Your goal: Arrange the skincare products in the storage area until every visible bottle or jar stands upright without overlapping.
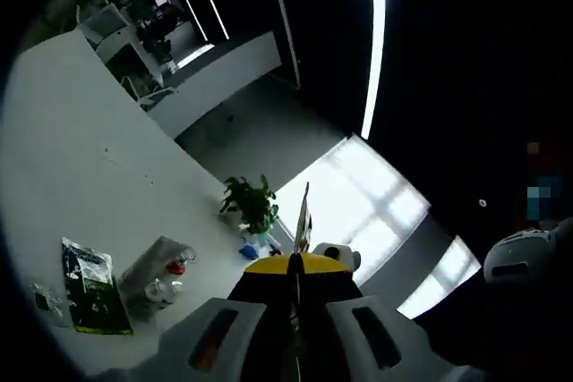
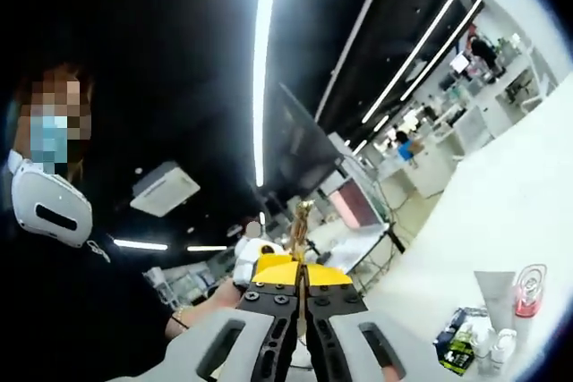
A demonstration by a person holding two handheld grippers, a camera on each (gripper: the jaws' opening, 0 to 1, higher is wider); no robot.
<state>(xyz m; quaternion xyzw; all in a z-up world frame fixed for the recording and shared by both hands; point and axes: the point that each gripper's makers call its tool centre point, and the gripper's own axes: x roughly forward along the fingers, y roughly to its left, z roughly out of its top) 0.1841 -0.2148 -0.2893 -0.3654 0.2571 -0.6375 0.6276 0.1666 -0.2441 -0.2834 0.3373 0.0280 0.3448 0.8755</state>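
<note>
My left gripper (image 1: 295, 262) points up and away from the white table (image 1: 81, 158), its yellow-tipped jaws pressed together. A thin golden strip (image 1: 303, 214) rises from the tip; whether it is held is unclear. Down on the table lie a clear container (image 1: 159, 267) with a red-capped jar (image 1: 177, 267) and a green-black packet (image 1: 91, 289). My right gripper (image 2: 303, 267) is also raised and shut, with a similar golden strip (image 2: 299, 221) at its tip. At the lower right of the right gripper view stand a white tube (image 2: 495, 292), a pink-capped bottle (image 2: 528, 291), small white bottles (image 2: 498, 346) and a blue-green packet (image 2: 458, 337).
A potted plant (image 1: 251, 203) and a small blue item (image 1: 249, 248) sit near the table edge. A person wearing a white headset (image 2: 49, 205) stands close at the left, a hand (image 2: 243, 264) behind my right gripper's tip. Desks and ceiling lights lie beyond.
</note>
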